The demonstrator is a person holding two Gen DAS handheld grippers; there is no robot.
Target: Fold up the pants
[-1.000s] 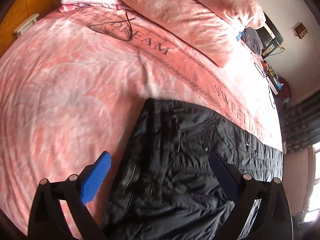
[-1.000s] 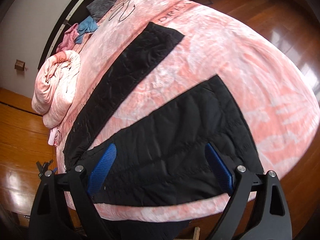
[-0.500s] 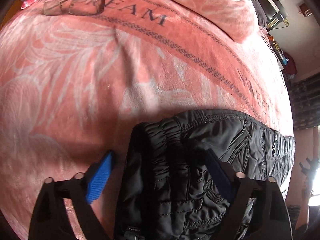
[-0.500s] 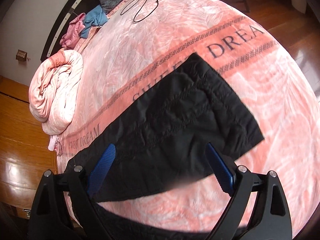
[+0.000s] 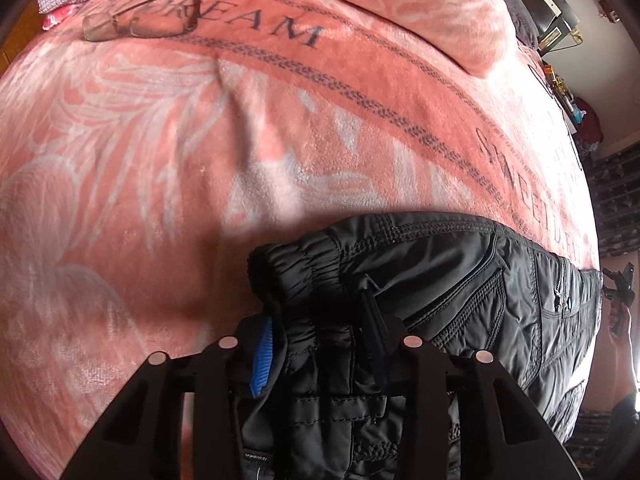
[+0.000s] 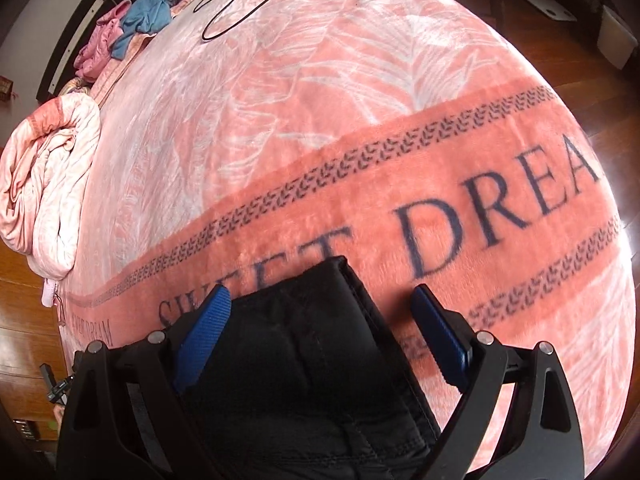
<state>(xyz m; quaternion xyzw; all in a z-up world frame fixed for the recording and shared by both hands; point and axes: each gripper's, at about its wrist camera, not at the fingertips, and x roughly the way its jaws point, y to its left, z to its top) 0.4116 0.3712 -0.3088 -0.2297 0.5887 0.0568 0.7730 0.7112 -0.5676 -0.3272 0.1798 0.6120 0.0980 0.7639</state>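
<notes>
Black quilted pants lie on a pink "SWEET DREAM" blanket. In the left wrist view my left gripper is shut on the bunched elastic waistband, its blue pads partly buried in the fabric. In the right wrist view my right gripper is open, its blue pads on either side of the hem end of a pant leg that lies between them on the blanket.
Eyeglasses lie on the blanket at the far left. A rolled pink quilt, a black cable and small clothes sit at the far side. Wooden floor lies beyond the bed edge.
My left gripper has closed on the waistband, which it straddled open before. My right gripper has moved down and forward along the leg to its hem end and stays open.
</notes>
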